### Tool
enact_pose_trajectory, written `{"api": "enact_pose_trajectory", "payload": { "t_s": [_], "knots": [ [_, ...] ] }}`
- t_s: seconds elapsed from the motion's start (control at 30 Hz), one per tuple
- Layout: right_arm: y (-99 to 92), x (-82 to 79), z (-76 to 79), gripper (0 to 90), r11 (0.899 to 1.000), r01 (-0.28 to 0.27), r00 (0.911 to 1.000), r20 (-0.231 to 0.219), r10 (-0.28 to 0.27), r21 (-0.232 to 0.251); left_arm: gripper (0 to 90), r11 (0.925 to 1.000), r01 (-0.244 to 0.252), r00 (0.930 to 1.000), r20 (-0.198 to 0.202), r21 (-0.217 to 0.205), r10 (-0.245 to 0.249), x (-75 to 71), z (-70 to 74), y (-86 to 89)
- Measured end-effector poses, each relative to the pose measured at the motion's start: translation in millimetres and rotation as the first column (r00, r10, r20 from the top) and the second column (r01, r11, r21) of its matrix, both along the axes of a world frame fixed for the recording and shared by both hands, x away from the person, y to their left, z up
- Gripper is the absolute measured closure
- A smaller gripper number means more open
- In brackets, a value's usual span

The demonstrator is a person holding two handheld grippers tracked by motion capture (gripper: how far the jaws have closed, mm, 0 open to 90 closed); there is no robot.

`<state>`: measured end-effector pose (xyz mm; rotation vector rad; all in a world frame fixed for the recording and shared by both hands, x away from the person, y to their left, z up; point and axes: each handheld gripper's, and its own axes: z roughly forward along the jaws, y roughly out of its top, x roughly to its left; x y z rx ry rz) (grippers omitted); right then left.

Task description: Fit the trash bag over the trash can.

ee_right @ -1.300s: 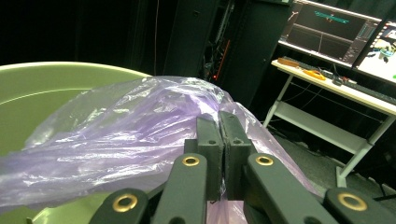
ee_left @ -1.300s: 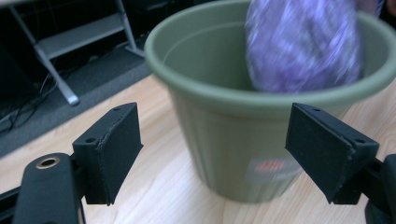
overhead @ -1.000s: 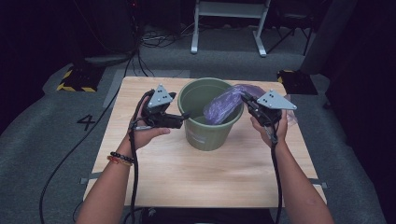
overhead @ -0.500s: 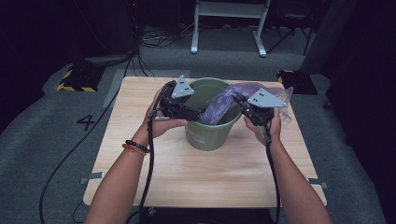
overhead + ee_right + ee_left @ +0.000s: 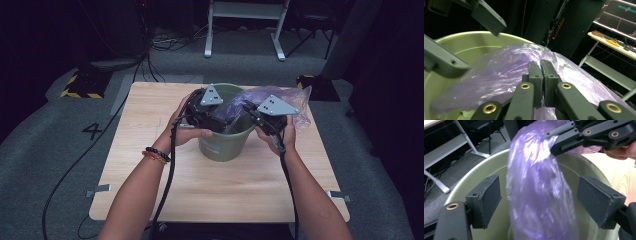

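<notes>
Since a second ago the left gripper (image 5: 227,121) has swung in over the green bucket (image 5: 222,145), its spread jaws now flanking the purple bag (image 5: 536,192), untouched, while the right gripper (image 5: 541,72) pinches the bag's upper fold, so lining can begin.

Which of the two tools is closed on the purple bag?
The right tool: its pads pinch the bag. The left tool stands open around the bag, not pressing it.

Your purple bag (image 5: 541,195) runs blurred past the six o'clock edge, hiding the green bucket's (image 5: 499,167) floor.
</notes>
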<state>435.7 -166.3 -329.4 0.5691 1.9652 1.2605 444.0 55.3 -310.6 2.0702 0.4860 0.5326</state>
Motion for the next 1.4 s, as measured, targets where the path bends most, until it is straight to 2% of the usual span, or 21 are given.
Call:
{"api": "enact_pose_trajectory", "payload": {
  "t_s": [0.03,0.1,0.2,0.23,0.37,0.47,0.63,0.73,0.87,0.97,1.1,1.2,1.4],
  "knots": [
    [0.6,-0.8,0.1,87.2,1.0,-0.003,1.0,0.001,0.003,0.001,20.3,0.9999,0.006,1.0,0.001,0.01,-0.006,0.0,-0.4,-2.4],
    [2.0,-3.3,1.0,86.9,1.0,-0.017,0.9998,0.003,0.017,0.004,27.7,0.9997,0.002,0.9999,0.011,0.023,-0.002,-0.8,-1.2,-6.1],
    [3.7,-7.0,1.9,86.7,0.999,-0.039,0.9992,0.007,0.04,-0.005,47.3,0.998,-0.003,0.9999,0.011,0.064,0.002,-0.3,-2.7,-9.3],
    [4.0,-8.0,2.3,86.6,0.999,-0.045,0.999,0.009,0.045,-0.008,51.5,0.9974,-0.001,1.0,0.009,0.072,0.0,0.3,-3.1,-9.4],
    [2.8,-10.9,3.4,84.7,0.997,-0.072,0.9974,0.002,0.072,0.016,74.0,0.9949,0.007,0.9996,0.027,0.101,-0.01,0.6,-7.1,-10.0],
    [2.7,-12.2,2.0,82.0,0.997,-0.077,0.997,-0.002,0.077,0.012,84.5,0.9936,0.021,0.9989,0.039,0.111,-0.026,-0.7,-9.5,-10.8],
    [-1.5,-13.6,0.5,74.2,0.996,-0.079,0.9968,-0.011,0.079,0.034,88.9,0.9937,0.013,0.9986,0.05,0.112,-0.018,-0.6,-11.4,-9.6],
    [-6.3,-15.2,0.8,57.9,0.998,-0.048,0.9987,-0.015,0.048,0.042,89.2,0.9936,0.001,0.9985,0.054,0.113,-0.007,0.6,-11.5,-7.7],
    [-20.1,-19.0,4.3,41.3,0.998,0.004,0.9996,-0.027,-0.002,0.06,89.4,0.994,-0.005,0.9981,0.062,0.109,-0.002,1.1,-10.0,-4.2],
    [-32.1,-23.5,5.2,37.6,0.999,0.029,0.9995,-0.016,-0.028,0.046,89.4,0.9935,-0.014,0.9983,0.058,0.113,0.007,1.7,-10.9,-3.8],
    [-50.4,-26.1,3.3,32.5,0.998,0.052,0.9981,-0.035,-0.05,0.045,89.4,0.9938,-0.018,0.9986,0.052,0.11,0.012,4.1,-12.3,-1.8],
    [-64.8,-26.7,-3.7,30.6,0.997,0.07,0.9967,-0.045,-0.068,0.04,89.4,0.9938,-0.014,0.9987,0.051,0.11,0.009,5.3,-12.4,0.2],
    [-83.6,-24.2,-21.2,23.1,0.993,0.118,0.9913,-0.057,-0.118,-0.014,89.4,0.9929,-0.014,0.9989,0.046,0.118,0.009,9.4,-12.9,4.2]
  ]
}}
